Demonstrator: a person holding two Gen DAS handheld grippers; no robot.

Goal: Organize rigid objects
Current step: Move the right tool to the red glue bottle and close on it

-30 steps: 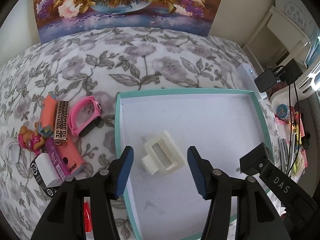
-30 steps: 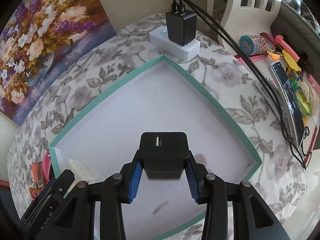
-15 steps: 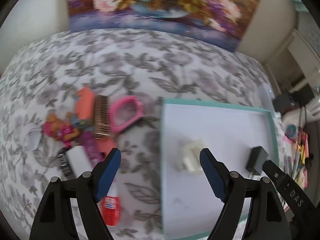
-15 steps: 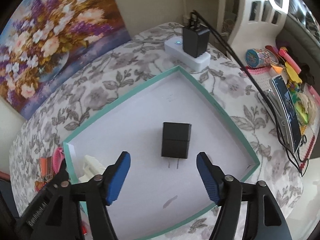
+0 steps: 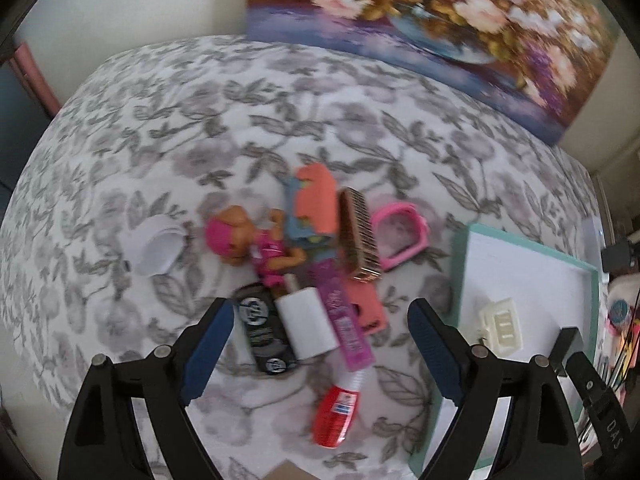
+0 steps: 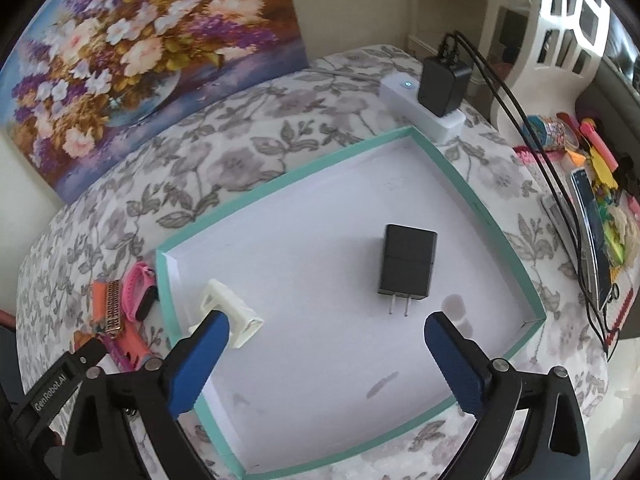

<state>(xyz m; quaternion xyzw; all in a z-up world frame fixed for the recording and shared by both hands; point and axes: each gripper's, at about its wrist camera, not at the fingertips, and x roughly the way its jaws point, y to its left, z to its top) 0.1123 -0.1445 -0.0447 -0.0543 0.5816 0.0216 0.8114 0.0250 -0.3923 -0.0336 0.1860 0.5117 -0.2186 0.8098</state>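
Note:
A teal-rimmed white tray (image 6: 472,196) lies on the floral cloth; it also shows in the left wrist view (image 5: 456,264). In it lie a black charger (image 6: 407,265) and a cream plastic clip (image 6: 232,312), the clip also in the left wrist view (image 5: 502,330). My right gripper (image 6: 326,364) is open and empty above the tray's near part. My left gripper (image 5: 320,354) is open and empty over a pile left of the tray: white charger (image 5: 307,328), black case (image 5: 260,334), purple tube (image 5: 346,320), red tube (image 5: 336,410), gold harmonica (image 5: 360,240), pink watch (image 5: 398,236), doll (image 5: 248,240).
A white power strip with a black plugged adapter (image 6: 442,86) sits behind the tray. Phones, cables and stationery (image 6: 592,208) crowd the right edge. A flower painting (image 6: 132,56) leans on the wall. A white round item (image 5: 158,250) lies left of the pile.
My right gripper opened, let go of the black charger in the tray and drew back. My left gripper swung left from over the tray to over the pile.

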